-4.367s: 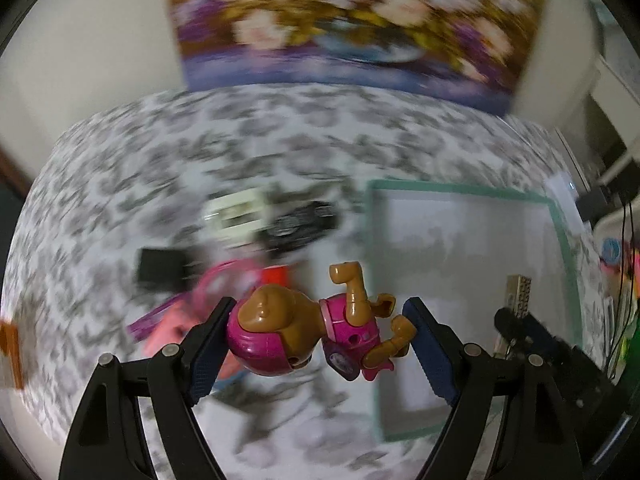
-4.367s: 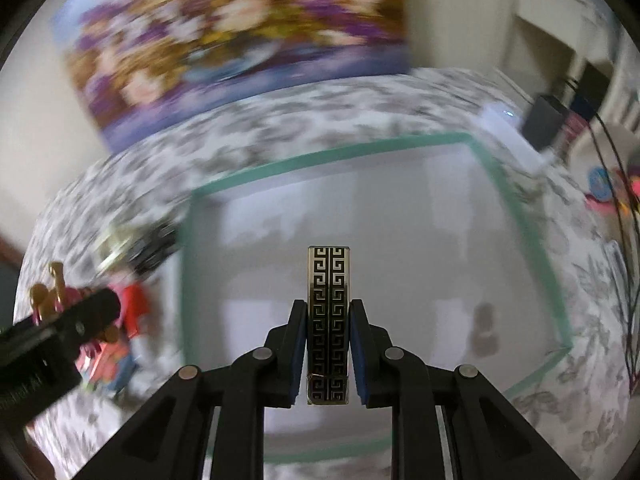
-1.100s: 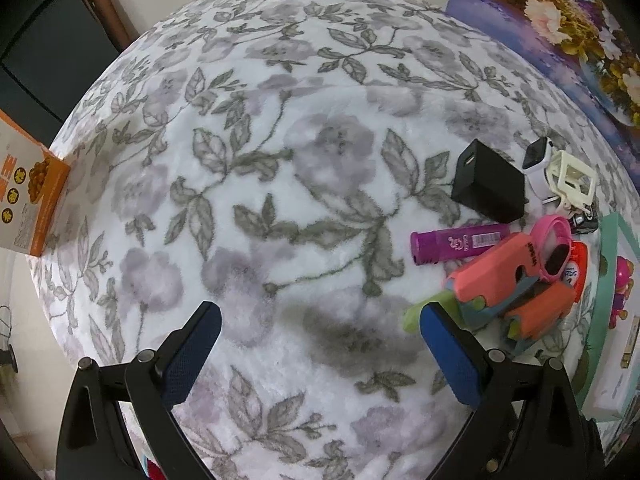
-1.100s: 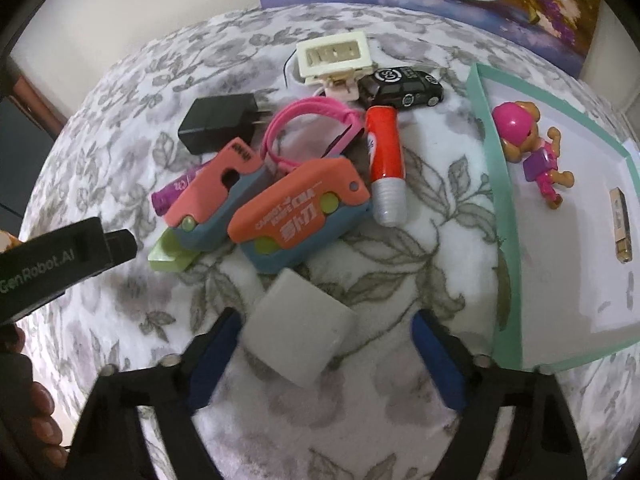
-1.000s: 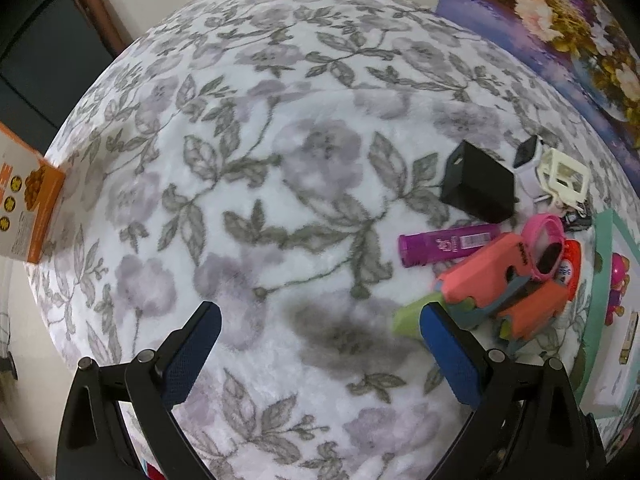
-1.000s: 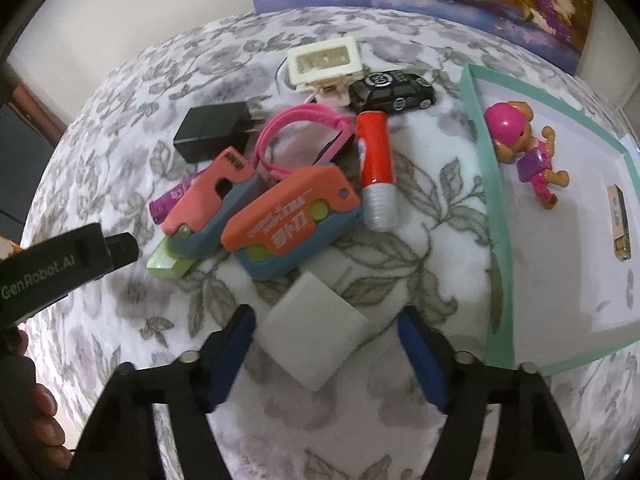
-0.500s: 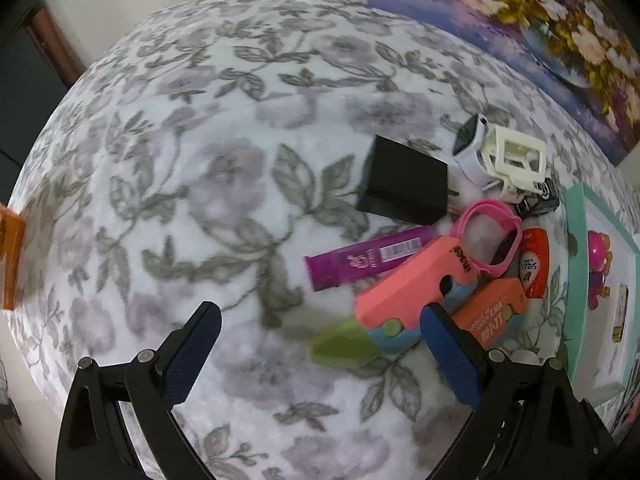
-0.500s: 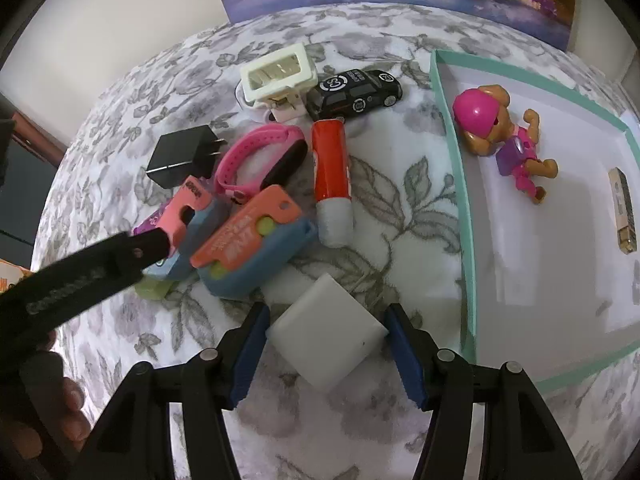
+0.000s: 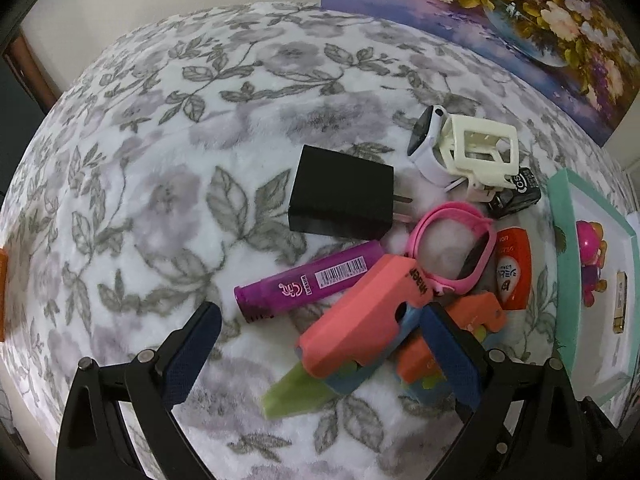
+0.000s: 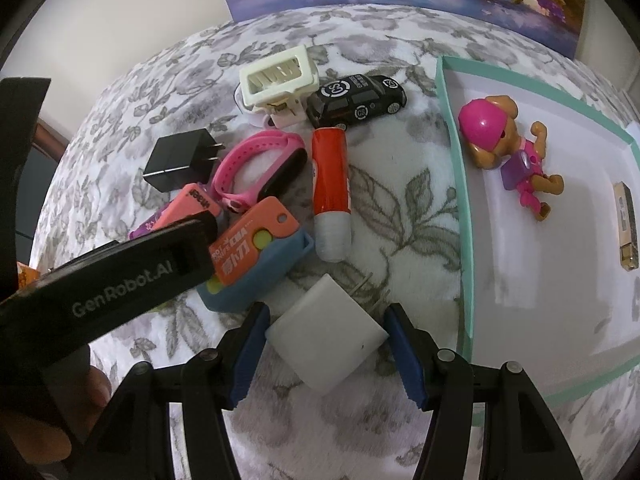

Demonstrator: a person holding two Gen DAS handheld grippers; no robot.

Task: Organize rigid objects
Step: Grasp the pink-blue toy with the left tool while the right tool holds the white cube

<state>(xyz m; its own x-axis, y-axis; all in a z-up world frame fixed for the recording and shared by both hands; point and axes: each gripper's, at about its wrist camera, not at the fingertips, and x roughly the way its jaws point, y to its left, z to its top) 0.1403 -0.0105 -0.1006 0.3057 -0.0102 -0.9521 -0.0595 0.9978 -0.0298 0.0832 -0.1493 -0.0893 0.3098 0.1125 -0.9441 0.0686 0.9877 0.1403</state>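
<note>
My right gripper [image 10: 326,314] is shut on a white square block [image 10: 328,340] lying on the floral cloth, with a blue pad against each side corner. My left gripper [image 9: 320,328] is open wide and points down over the pile, its jaws on either side of a coral-and-blue cutter [image 9: 360,328]. A second coral cutter [image 10: 256,252] lies beside the first. A teal-rimmed tray [image 10: 464,208] to the right holds a pink pup figure [image 10: 504,148] and a gold patterned bar [image 10: 626,224].
The pile also holds a black charger [image 9: 340,196], purple tube [image 9: 308,280], pink wristband [image 9: 452,248], red glue stick [image 10: 330,192], black toy car [image 10: 356,100] and cream frame [image 10: 280,76]. An orange box [image 9: 2,296] sits at the cloth's left edge. A flower painting stands behind.
The left gripper has travelled across the cloth to the pile and now straddles the coral cutter. The right gripper's jaws have narrowed onto the white block.
</note>
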